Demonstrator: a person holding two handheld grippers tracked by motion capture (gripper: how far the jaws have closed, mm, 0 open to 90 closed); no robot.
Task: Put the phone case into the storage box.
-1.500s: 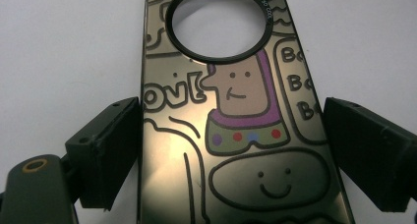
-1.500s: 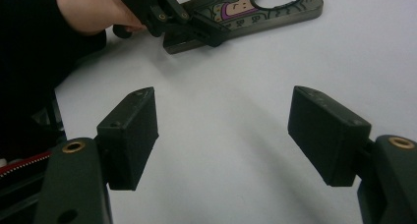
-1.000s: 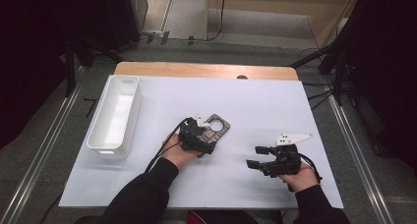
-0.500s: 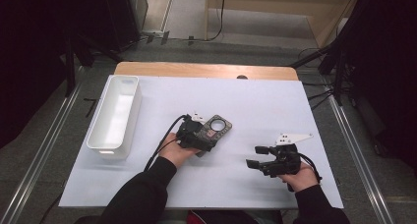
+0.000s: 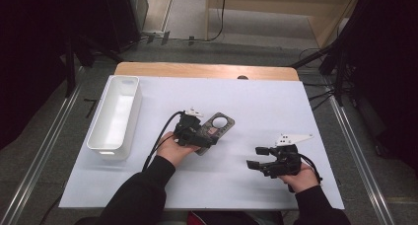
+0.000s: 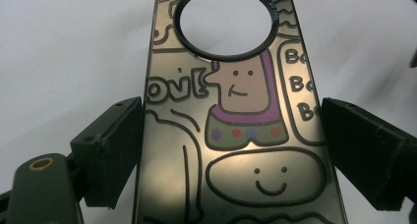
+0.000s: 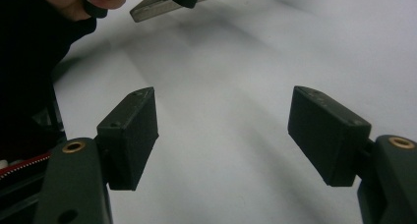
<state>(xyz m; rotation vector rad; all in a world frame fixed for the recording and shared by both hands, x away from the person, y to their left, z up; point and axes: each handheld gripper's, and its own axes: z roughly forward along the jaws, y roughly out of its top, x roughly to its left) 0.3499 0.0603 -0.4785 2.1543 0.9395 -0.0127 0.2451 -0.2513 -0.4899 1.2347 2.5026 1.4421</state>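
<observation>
Glossy dark phone case [image 6: 236,135], doodled with cartoon faces and a round camera hole, sits clamped edgewise in the left tongs [image 5: 204,136] mid-desk; its near end is cut off. Right tongs [image 7: 223,135] gape empty.

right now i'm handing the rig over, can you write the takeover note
Left gripper: jaws closed on the sides of the phone case, a dark one with cartoon drawings and a round hole, which looks lifted off the white table.
Right gripper: open, holding nothing, low over the table at the right.
White bin: at the table's left, looks empty.
Done: case gripped.
Left: probably carry the case to the bin and let go.
</observation>
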